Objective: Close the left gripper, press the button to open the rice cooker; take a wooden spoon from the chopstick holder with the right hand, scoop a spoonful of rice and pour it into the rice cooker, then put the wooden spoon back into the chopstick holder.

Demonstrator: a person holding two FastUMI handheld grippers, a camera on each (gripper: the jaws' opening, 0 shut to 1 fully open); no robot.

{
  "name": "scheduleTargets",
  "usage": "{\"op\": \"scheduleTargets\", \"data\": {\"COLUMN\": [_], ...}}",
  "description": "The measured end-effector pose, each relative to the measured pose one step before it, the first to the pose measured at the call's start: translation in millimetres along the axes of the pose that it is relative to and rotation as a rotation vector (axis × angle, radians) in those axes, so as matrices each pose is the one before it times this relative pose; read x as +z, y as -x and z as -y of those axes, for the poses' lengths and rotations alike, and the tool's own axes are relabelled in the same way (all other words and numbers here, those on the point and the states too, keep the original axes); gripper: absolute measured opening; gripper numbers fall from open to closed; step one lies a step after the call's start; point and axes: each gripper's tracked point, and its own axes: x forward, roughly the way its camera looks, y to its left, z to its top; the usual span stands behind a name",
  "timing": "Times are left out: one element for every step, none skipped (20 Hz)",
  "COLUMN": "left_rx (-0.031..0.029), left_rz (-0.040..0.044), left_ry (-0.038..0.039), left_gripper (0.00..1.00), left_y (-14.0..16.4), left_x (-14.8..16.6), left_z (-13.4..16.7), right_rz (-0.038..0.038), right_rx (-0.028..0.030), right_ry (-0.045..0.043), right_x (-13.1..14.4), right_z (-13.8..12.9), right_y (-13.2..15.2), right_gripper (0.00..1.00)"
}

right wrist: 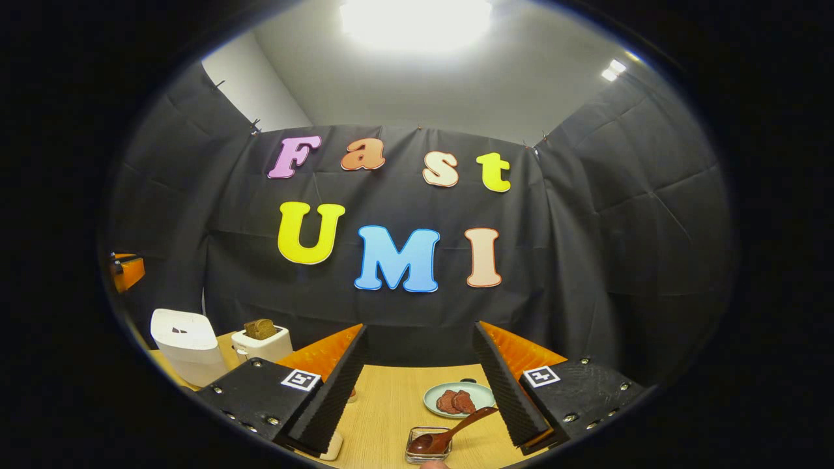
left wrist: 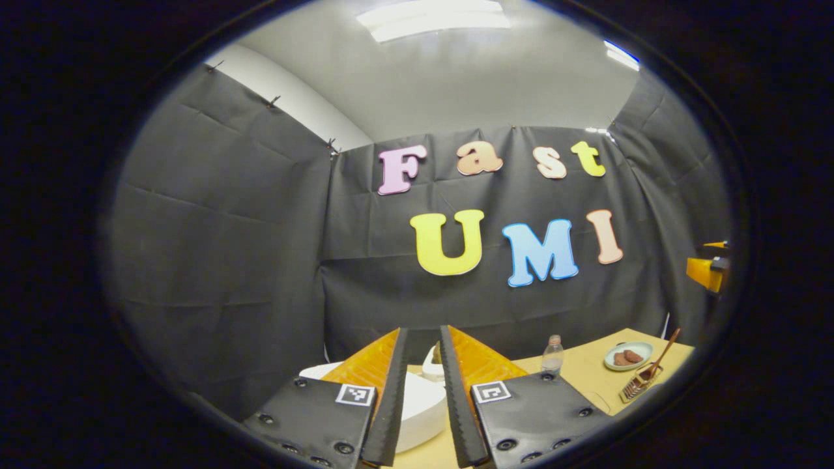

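Note:
The white rice cooker [left wrist: 417, 404] sits with its lid down right under my left gripper [left wrist: 423, 333], whose fingers stand open with only a narrow gap and hold nothing. In the right gripper view the rice cooker [right wrist: 186, 345] stands far left on the table. A wooden spoon [right wrist: 449, 431] rests bowl-down in a small wire chopstick holder [right wrist: 427, 448], its handle leaning toward one finger. My right gripper [right wrist: 420, 335] is wide open above it and apart from it. From the left gripper view, the spoon [left wrist: 661, 355] and holder [left wrist: 640, 383] lie far right.
A pale green plate [right wrist: 479, 391] with brown pieces lies behind the holder. A white toaster [right wrist: 260, 345] with bread stands beside the rice cooker. A small water bottle [left wrist: 552, 355] stands mid-table. The wooden table [right wrist: 391, 397] ends at the black cloth wall.

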Motion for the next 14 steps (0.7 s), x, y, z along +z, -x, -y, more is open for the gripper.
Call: {"op": "scheduleTargets", "data": {"left_rx": [0.02968,0.00194,0.00279,0.02251,-0.00765,-0.00014,-0.00621,-0.00690,-0.01226,-0.01028,-0.00803,-0.00645,-0.00358,-0.00144], "left_rz": [0.00881,-0.00336,-0.00660,-0.00160,-0.00681,-0.01086,-0.01305,-0.01129,-0.00947,-0.00878,-0.00673,-0.00682,-0.00627,-0.00863], "left_ry": [-0.00319,0.00240,0.00244,-0.00153,-0.00024,-0.00054,0.00364,0.00603,0.00446,-0.00124,-0.00432,-0.00546,-0.00300,0.00232], "left_gripper": [0.26,0.19,0.11,0.11,0.09,0.09,0.06,0.12,0.12,0.12,0.09,0.08,0.11,0.11], "left_y": [-5.76,-2.02,-2.16,-1.40,-1.02,-1.69,-2.61,-4.33,-3.48,-4.17,-4.46,-5.14,-5.84,-6.05], "left_x": [-2.53,-0.41,-3.29,-2.86,-0.77,-4.31,-4.22,-5.08,-2.71,-4.07,-3.53,-4.30,-4.12,-4.31], "left_z": [-11.24,-2.73,-1.65,-9.43,-0.99,-1.88,-2.77,-0.44,-1.40,-1.03,-2.68,-2.77,-2.82,-3.24], "right_rz": [0.00388,0.00567,0.00525,0.00542,-0.00012,-0.00307,-0.00301,-0.00361,-0.00203,-0.00094,-0.00138,-0.00368,-0.00397,-0.00117], "right_rx": [0.00057,-0.00047,-0.00756,-0.01087,-0.00820,-0.00154,0.00122,-0.00004,-0.00740,-0.00859,-0.00732,-0.00497,-0.00630,-0.00868], "right_ry": [-0.00630,-0.00301,0.00464,0.01089,0.01329,0.00667,-0.00114,-0.00255,-0.00165,-0.00124,-0.00006,0.00224,0.00453,0.00628], "right_x": [1.60,0.35,1.09,-0.23,-0.79,-1.27,-0.63,-0.26,-0.05,-0.49,0.41,-0.66,-0.83,-0.23], "right_z": [-1.68,-1.80,-0.09,0.91,-0.50,-2.68,-2.37,-1.83,0.11,0.22,-0.63,-1.28,-0.73,0.44], "right_y": [0.51,-0.25,0.38,-0.89,-0.12,1.35,0.79,1.62,0.55,1.52,2.61,2.14,2.34,2.32], "right_gripper": [0.97,0.97,0.93,0.97,0.97,0.97,0.97,0.97,0.97,0.97,0.97,0.97,0.97,0.97]}}
